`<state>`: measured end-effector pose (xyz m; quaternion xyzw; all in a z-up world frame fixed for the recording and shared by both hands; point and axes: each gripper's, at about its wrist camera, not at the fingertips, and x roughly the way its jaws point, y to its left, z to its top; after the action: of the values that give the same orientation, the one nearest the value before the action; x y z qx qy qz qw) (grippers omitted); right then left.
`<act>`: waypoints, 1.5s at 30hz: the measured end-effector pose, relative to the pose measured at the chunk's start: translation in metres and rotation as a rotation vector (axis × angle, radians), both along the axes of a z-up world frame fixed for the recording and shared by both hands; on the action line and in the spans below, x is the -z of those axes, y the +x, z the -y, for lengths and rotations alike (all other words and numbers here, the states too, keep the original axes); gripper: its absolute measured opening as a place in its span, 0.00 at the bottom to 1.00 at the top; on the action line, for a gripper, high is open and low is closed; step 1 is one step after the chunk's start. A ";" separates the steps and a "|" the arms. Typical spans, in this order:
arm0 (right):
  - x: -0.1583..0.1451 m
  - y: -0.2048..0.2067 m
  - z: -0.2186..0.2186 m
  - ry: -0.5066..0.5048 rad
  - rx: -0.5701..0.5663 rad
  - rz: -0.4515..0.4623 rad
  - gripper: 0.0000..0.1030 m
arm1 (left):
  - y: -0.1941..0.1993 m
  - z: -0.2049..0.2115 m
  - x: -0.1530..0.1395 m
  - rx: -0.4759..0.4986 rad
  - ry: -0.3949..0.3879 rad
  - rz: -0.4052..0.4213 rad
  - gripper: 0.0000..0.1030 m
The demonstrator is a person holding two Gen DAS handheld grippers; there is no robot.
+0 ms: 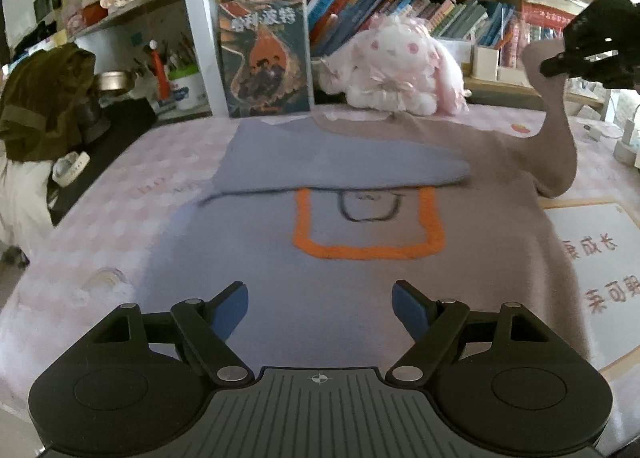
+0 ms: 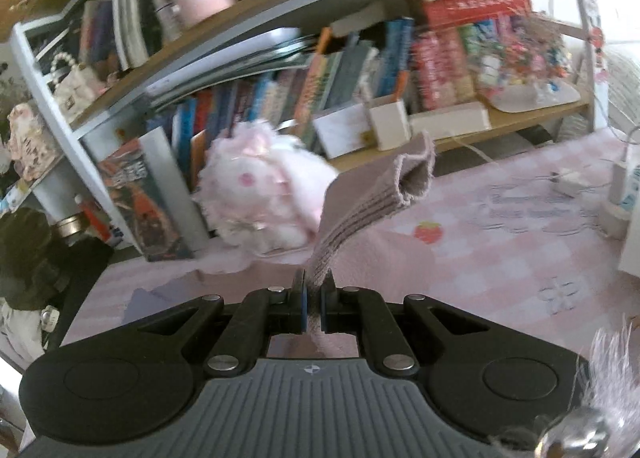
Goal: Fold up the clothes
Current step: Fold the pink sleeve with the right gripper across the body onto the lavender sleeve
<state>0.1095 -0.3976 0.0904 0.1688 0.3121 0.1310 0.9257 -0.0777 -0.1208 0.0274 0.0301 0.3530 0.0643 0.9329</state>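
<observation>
A two-tone sweater (image 1: 320,282), blue-grey on the left half and mauve on the right, lies flat on the pink checked cloth with an orange square outline on its chest. Its blue-grey left sleeve (image 1: 340,166) is folded across the upper body. My left gripper (image 1: 319,300) hovers open over the hem, nothing between its blue pads. My right gripper (image 2: 313,287) is shut on the mauve right sleeve (image 2: 376,194), lifted off the table with the ribbed cuff hanging free ahead. The left wrist view shows that gripper (image 1: 560,66) at upper right, holding the raised sleeve (image 1: 556,130).
A pink-white plush rabbit (image 1: 396,66) and an upright book (image 1: 266,54) stand behind the sweater below bookshelves (image 2: 360,70). A white board with red lettering (image 1: 596,258) lies to the right. Chargers and cables (image 2: 616,186) sit at far right. A dark brown garment (image 1: 44,98) is piled at left.
</observation>
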 end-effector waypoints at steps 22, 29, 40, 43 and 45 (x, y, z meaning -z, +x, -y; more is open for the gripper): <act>0.026 0.029 -0.256 -0.300 -0.164 0.046 0.05 | -0.012 -0.142 0.000 0.110 0.034 0.030 0.79; 0.061 0.035 -0.278 -0.379 -0.256 -0.038 0.12 | -0.015 -0.160 0.001 0.094 0.012 0.029 0.79; 0.052 -0.050 -0.201 -0.322 -0.209 -0.079 0.49 | 0.000 -0.175 0.009 0.138 -0.157 -0.042 0.79; 0.057 -0.087 -0.160 -0.343 -0.107 -0.144 0.49 | 0.002 -0.182 0.015 0.130 -0.238 -0.081 0.79; 0.061 -0.113 -0.135 -0.364 -0.045 -0.180 0.49 | 0.004 -0.185 0.018 0.103 -0.270 -0.107 0.79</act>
<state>-0.0034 -0.2628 0.0290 0.0028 0.4157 0.0776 0.9062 -0.0742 0.0640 0.0089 -0.0742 0.4054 -0.0336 0.9105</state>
